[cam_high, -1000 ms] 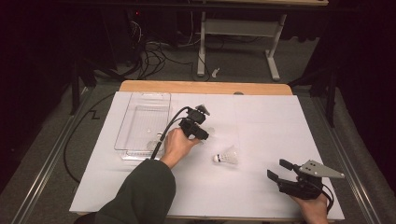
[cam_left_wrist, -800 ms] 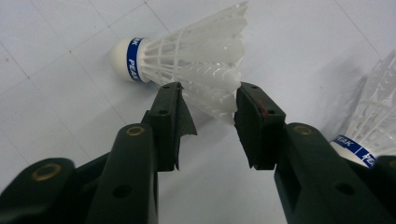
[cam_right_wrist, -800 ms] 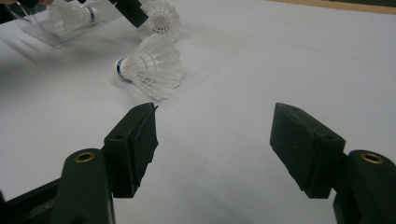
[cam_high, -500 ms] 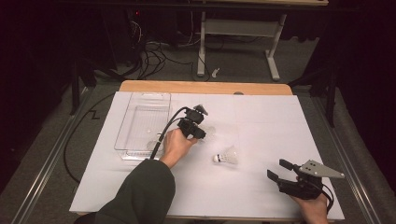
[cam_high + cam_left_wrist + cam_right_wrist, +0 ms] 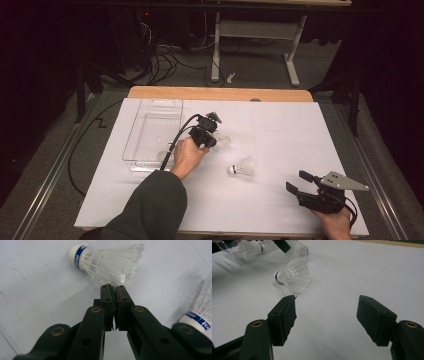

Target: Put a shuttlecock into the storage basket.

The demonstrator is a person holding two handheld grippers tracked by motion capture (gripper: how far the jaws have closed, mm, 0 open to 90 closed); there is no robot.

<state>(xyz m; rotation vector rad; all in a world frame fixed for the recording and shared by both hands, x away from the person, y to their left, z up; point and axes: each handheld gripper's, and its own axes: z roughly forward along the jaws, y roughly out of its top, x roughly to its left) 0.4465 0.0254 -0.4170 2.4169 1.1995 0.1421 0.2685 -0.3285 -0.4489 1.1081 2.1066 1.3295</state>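
Note:
Three white shuttlecocks with blue-banded corks are in view. One shuttlecock [image 5: 107, 261] [image 5: 223, 141] lies on the white table cover, and my left gripper [image 5: 113, 287] [image 5: 214, 141] has just been closing and is now shut on the rim of its feather skirt. A second shuttlecock [image 5: 243, 167] [image 5: 293, 277] [image 5: 200, 312] lies loose to its right. The third shuttlecock [image 5: 250, 248] rests in the clear tray [image 5: 150, 125]. My right gripper [image 5: 298, 181] [image 5: 327, 302] sits low near the front right corner, open, with nothing between its fingers.
The white cover [image 5: 280, 130] spans a wooden table whose back edge [image 5: 220, 93] shows beyond it. Cables and a desk frame [image 5: 250, 30] stand on the floor behind. The left gripper's black cable [image 5: 175, 142] trails over the tray's corner.
The left gripper's jaws have closed at the shuttlecock's skirt. Both hands have kept their places, and the loose shuttlecock has not moved.

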